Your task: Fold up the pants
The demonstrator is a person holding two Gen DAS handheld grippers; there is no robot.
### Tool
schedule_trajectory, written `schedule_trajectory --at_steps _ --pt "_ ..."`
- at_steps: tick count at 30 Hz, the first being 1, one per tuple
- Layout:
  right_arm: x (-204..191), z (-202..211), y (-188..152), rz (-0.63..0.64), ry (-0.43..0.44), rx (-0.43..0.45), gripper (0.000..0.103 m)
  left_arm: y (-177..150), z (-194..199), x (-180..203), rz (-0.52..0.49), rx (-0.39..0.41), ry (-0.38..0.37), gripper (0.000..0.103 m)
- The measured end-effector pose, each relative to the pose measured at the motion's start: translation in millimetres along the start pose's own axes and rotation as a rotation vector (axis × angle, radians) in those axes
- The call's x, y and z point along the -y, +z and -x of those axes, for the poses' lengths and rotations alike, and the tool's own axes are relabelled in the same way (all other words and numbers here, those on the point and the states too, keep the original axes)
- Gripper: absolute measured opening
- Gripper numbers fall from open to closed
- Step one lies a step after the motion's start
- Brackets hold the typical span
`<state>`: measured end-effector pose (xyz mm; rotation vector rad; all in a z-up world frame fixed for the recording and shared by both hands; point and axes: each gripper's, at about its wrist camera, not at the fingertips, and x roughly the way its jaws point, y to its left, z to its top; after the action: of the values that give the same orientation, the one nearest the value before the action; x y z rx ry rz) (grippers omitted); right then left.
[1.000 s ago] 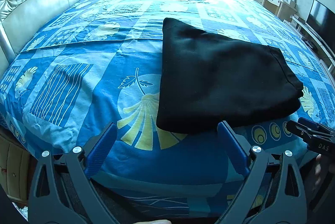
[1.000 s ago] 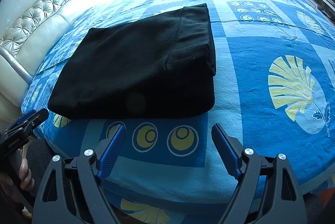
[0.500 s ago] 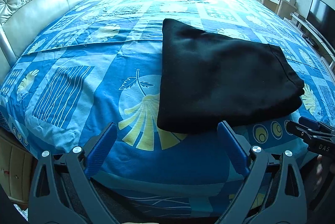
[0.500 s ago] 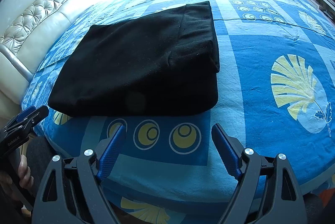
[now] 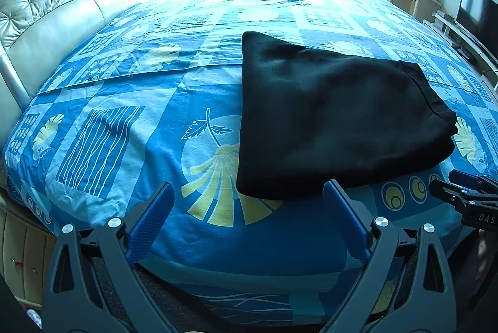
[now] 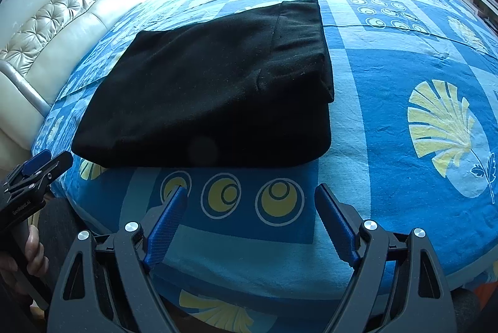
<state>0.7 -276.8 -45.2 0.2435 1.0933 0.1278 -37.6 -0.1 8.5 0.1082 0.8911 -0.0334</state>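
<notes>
meanwhile nothing has shifted: black pants lie folded on the bed, both tools, left tool and right tool, gape wide and empty; folding looks done.

Left claw open; right claw open

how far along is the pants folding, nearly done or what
Looks essentially done: the black pants lie as a compact layered rectangle on the blue bedspread. Nothing is in hand: the left tool and right tool are both open and clear of the cloth. At most some tidying is left.

Black pants (blue, yellow-leafed bedsheet)
</notes>
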Motion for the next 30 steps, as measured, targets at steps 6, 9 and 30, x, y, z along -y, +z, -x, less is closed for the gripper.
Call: schedule_trajectory --at_steps 6,9,30 --pt "-0.3 -0.3 -0.3 -0.001 0.002 -0.003 0.083 -0.4 -1.5 0.4 -0.002 -0.008 -0.003 0.096" --pt "-0.2 -1.5 -0.5 0.001 0.002 -0.006 0.083 -0.5 -1.7 0.3 -0.002 -0.01 -0.001 0.096" --pt "1.7 18.7 14.2 -0.021 0.081 0.041 0.083 60.3 -0.6 -43.5 0.072 0.087 -0.033 0.101"
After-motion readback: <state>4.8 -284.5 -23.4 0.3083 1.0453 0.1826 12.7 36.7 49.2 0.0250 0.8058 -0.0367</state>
